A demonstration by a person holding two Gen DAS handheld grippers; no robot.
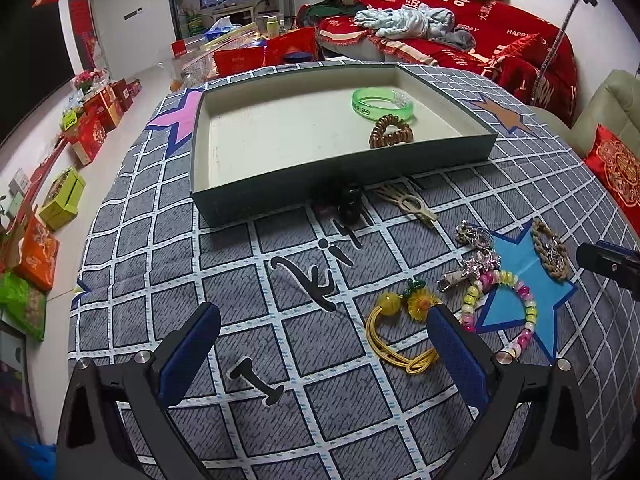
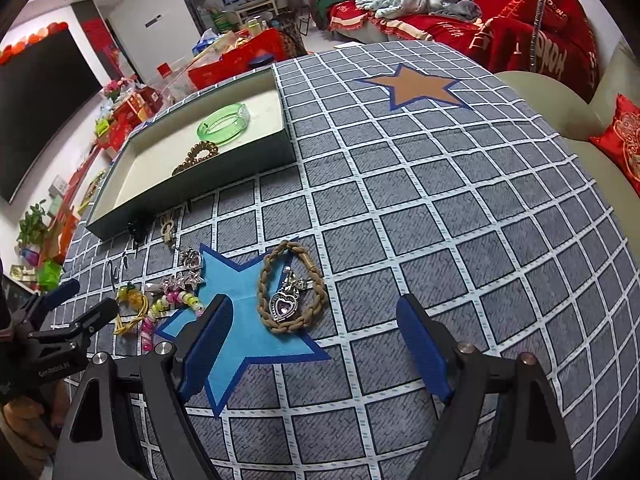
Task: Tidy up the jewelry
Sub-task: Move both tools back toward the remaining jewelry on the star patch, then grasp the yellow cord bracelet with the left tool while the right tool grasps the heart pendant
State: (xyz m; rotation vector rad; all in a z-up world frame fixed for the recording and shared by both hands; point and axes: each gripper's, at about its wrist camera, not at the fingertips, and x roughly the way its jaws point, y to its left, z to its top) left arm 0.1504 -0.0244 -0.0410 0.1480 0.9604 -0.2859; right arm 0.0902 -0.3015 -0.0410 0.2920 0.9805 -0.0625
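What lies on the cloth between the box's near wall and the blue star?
In the left wrist view, a black hair claw against the box wall, a tan hair clip, and a silver charm by the blue star.

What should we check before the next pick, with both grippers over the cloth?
1. Right gripper open, nothing between its fingers: ok.
2. Left gripper open and empty: ok.
3. Braided cord bracelet lies just ahead of the right gripper, unobstructed: ok.
4. Heart pendant sits inside the bracelet loop; whether it is attached: cannot tell.
5. Tray has free floor beside the green bangle and coil hair tie: ok.
6. Yellow elastic is partly hidden behind one left finger, so not lined up between the two: not ok.
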